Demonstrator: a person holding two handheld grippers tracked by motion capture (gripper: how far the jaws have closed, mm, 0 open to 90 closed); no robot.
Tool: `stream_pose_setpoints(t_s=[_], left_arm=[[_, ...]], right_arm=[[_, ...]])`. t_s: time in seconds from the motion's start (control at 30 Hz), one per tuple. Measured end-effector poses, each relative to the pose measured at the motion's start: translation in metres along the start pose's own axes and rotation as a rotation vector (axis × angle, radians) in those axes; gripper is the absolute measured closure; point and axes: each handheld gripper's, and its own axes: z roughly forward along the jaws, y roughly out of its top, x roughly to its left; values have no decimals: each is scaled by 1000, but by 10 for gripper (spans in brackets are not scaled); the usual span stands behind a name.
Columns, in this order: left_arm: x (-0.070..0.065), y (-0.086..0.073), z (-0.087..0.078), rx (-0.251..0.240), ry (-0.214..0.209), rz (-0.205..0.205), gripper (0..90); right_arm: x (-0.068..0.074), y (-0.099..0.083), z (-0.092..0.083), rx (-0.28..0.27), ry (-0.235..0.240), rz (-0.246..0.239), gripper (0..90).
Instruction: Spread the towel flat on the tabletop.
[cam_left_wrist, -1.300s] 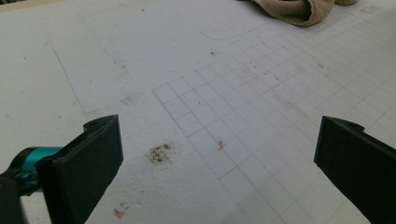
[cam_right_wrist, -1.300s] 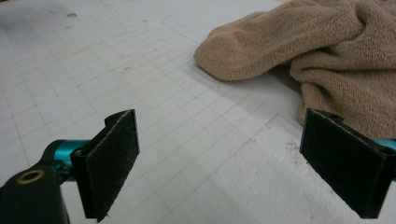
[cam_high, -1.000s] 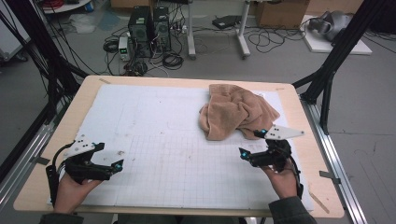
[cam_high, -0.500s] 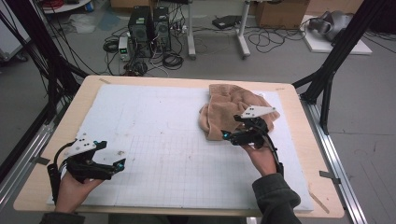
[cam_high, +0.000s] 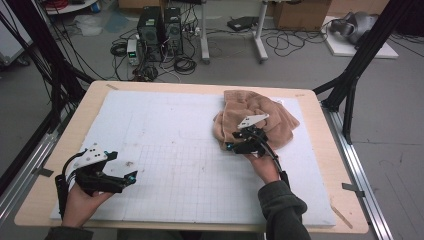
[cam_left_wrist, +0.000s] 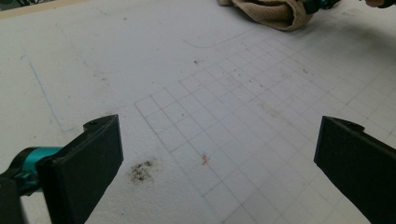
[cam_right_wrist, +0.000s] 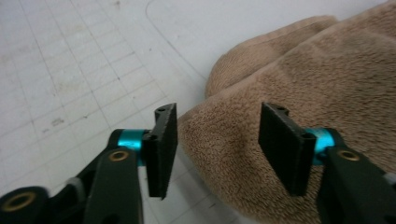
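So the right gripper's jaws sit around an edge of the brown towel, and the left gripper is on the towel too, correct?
Not quite. The left gripper rests on the bare white mat, far from the towel, as the high view shows. The right gripper does have a fold of the towel between its jaws, which have just been closing.

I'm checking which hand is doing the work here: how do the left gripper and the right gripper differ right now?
The left gripper rests low on the white grid mat, jaws wide with nothing between them; the right gripper is at the tan towel, its jaws having just been closing, a towel fold between them, not yet pinched. Both are black with teal fittings.
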Motion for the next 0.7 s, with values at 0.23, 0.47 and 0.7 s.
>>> stream_pose_setpoints(t_s=[0.23, 0.47, 0.7], left_arm=[[-1, -2, 2, 8, 1, 0, 17], [-1, -3, 4, 11, 2, -5, 17], [-3, -2, 4, 5, -1, -9, 17]], right_arm=[[0, -4, 15, 80, -6, -21, 685], [-6, -3, 9, 51, 13, -5, 808], [5, 13, -18, -20, 18, -77, 805]])
